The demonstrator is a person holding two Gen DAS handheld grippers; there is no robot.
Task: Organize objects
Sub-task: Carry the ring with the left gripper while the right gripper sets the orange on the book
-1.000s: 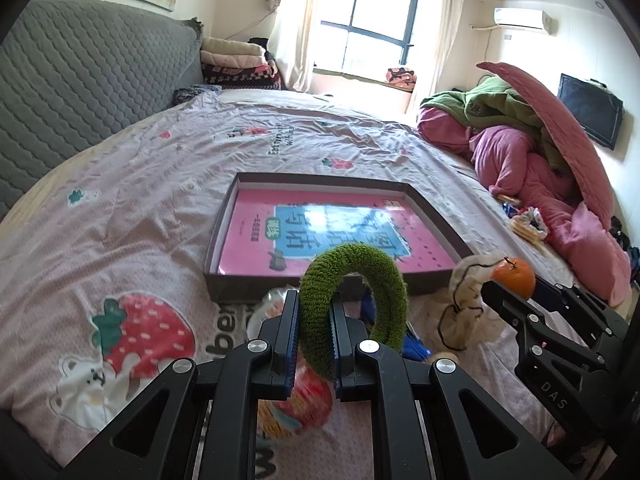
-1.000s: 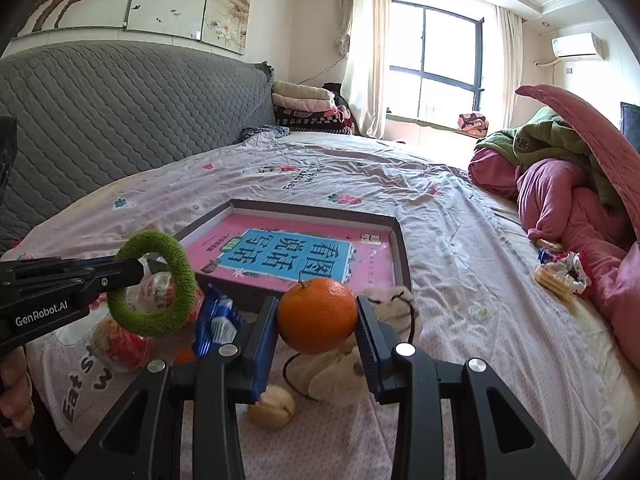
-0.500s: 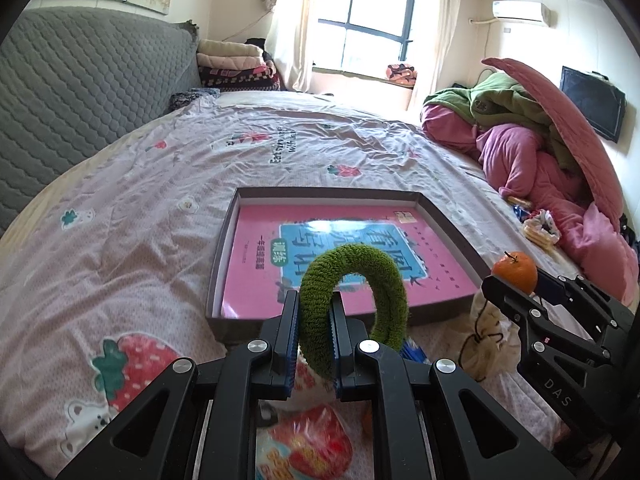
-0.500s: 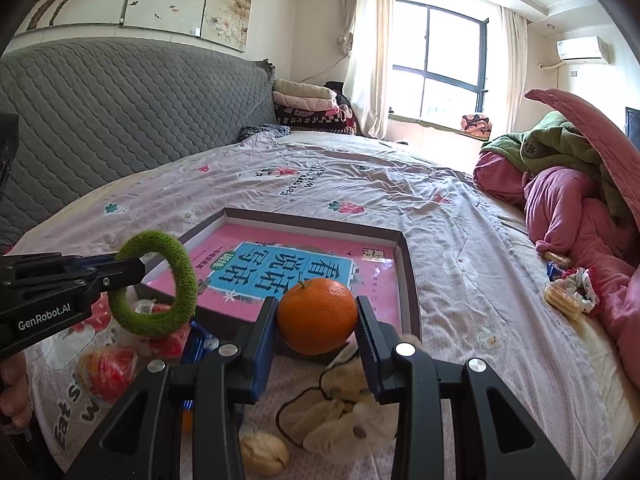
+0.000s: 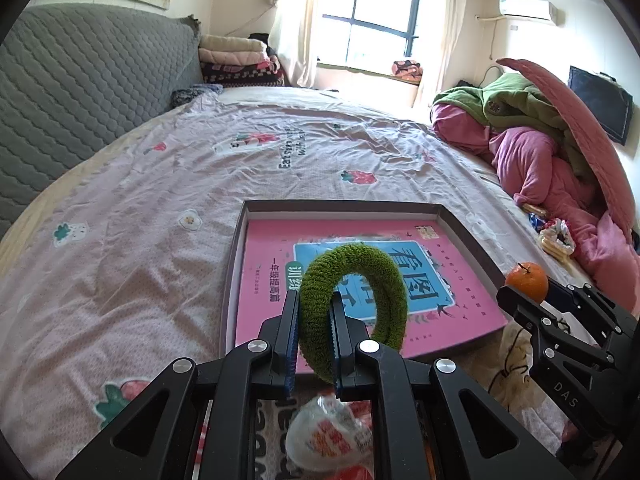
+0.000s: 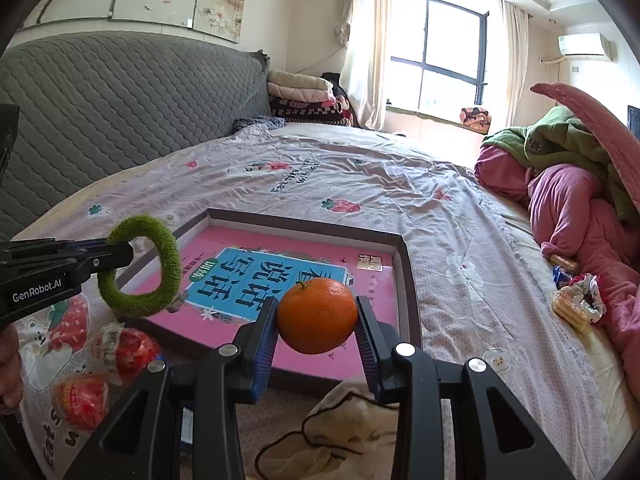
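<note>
I have the green fuzzy ring pinched tight in my left claw, jaws squeezed narrow on its near side, the loop standing upright out front. In my right claw sits the orange, pads pressing it from both sides, jaws about a third of the way apart.

Both loads have travelled forward over the last second. The shallow box with the pink book lying in it was up ahead of the ring; now the ring hangs over the box's near edge, and from the right claw's camera the orange floats above the near right part of the book. The snack packets that were under my claws now trail behind, at seven o'clock of the orange, on the bedsheet. The cream pouch with the black cord lies at six o'clock, just short of the box.

What that tells me: I'm carrying both things into the box, and I'm nearly over the drop spots. From the left claw's camera the right claw shows at three o'clock with the orange peeking over it, the two claws well apart, so no clash. Next I'd judge a lowering and a release, orange first, since it may roll on the slick cover. Pink bedding heaps at two o'clock, clear of my path.
</note>
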